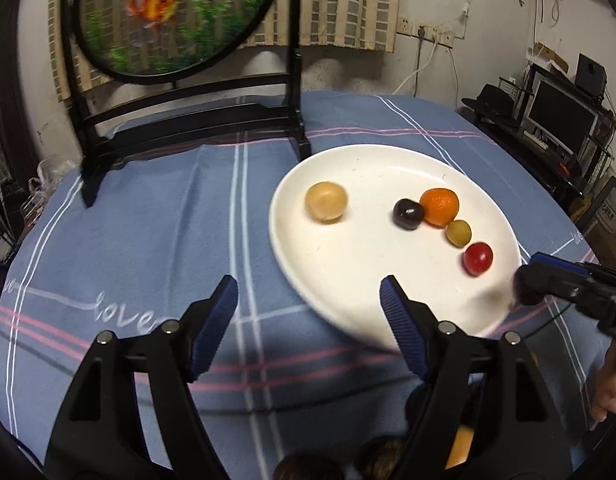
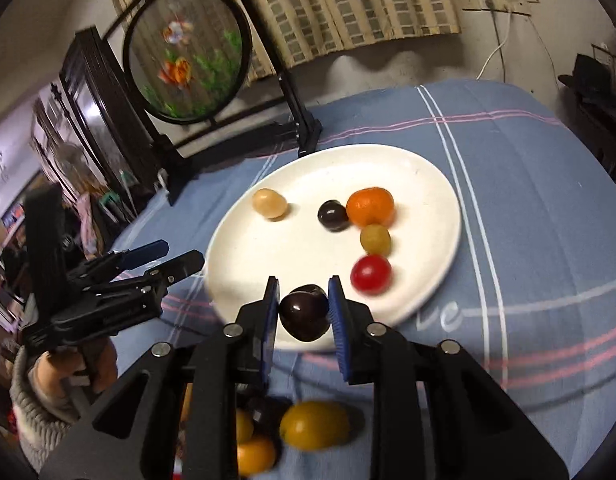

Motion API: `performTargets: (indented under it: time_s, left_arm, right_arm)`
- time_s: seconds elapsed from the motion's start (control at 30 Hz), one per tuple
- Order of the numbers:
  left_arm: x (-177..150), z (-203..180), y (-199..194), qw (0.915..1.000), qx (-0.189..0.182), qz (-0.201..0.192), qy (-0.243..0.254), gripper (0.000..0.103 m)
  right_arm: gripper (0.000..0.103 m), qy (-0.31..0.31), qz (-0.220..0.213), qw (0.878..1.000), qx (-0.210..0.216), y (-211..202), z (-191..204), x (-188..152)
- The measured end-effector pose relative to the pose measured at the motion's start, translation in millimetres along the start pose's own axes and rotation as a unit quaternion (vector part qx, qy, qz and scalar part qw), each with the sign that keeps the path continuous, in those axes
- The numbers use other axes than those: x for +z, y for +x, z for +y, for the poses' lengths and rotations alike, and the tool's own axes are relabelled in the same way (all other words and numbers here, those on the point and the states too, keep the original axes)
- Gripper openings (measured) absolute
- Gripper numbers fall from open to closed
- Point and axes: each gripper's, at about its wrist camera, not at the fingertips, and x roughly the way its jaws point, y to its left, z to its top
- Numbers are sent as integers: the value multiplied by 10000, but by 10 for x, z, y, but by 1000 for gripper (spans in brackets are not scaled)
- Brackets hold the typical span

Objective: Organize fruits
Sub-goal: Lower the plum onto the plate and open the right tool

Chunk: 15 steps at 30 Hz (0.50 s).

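We have the right claw (image 2: 303, 314) pinching a dark plum (image 2: 303, 312) between its blue pads (image 2: 336, 312), carried just over the near rim of the white plate (image 2: 436, 216). It looks small, light and glossy, so probably slippery and easy to bruise; the grip sits across its widest part, which we judge the safest hold. The left claw (image 1: 308, 300) is spread with nothing between its fingers, near the plate's left edge. On the plate sit a pale yellow fruit (image 2: 269, 203), another dark plum (image 2: 332, 215), a mandarin (image 2: 370, 206), a green fruit (image 2: 375, 239) and a red fruit (image 2: 371, 274). More yellow fruits (image 2: 314, 424) wait on the blue checked cloth (image 2: 548, 208) covering the surface, nearest us.
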Motion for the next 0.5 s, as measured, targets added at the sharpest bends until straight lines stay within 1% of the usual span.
performTargets:
  time_s: [0.03,0.1,0.17,0.2,0.23,0.3,0.33,0.37,0.4,0.43,0.47,0.5]
  left_arm:
    - [-44,34,-32,10000,10,2,-83,85]
    - [-112,111,-75,9995,18,29,-314,85]
    - [-190,166,-138,9989,-2,28,-478,85]
    - [-232,179,-172,9987,12,12,-503,85]
    - [-279,197,-208,9986,40,-8,-522,85]
    - [-375,258,-258,9981,74,-16,-609,85]
    - [-398,284,-263,9978,65,1,-658,85]
    - [-421,322,-261,9973,35,36,-739,85]
    - [-436,365,-247,9963,-7,80,-853,85]
    - [-437,384,-234,9957,-34,109,-919,85]
    - [-438,390,-230,9954,-56,127,-947,85]
    - [-444,391,-230,9955,-66,131,-941,85]
  right_arm:
    - [26,30,-56,10000,-26,-15,2,-11]
    - [26,99,-169,9997,-122,76,14,42]
    - [26,79,-83,9999,-96,217,49,110]
    - [26,42,-39,9997,-236,262,60,127]
    - [27,-58,37,9986,-529,307,87,118]
    - [27,-443,360,9939,-944,376,157,63]
    - [27,-505,219,9934,-1004,303,159,35]
    - [29,-486,-38,9945,-929,198,146,30]
    - [36,-492,-197,9937,-984,141,138,38]
    - [55,-732,-222,9877,-1362,138,174,48]
    - [55,-920,-231,9828,-1586,132,208,47]
    - [55,-879,-349,9836,-1534,77,205,44]
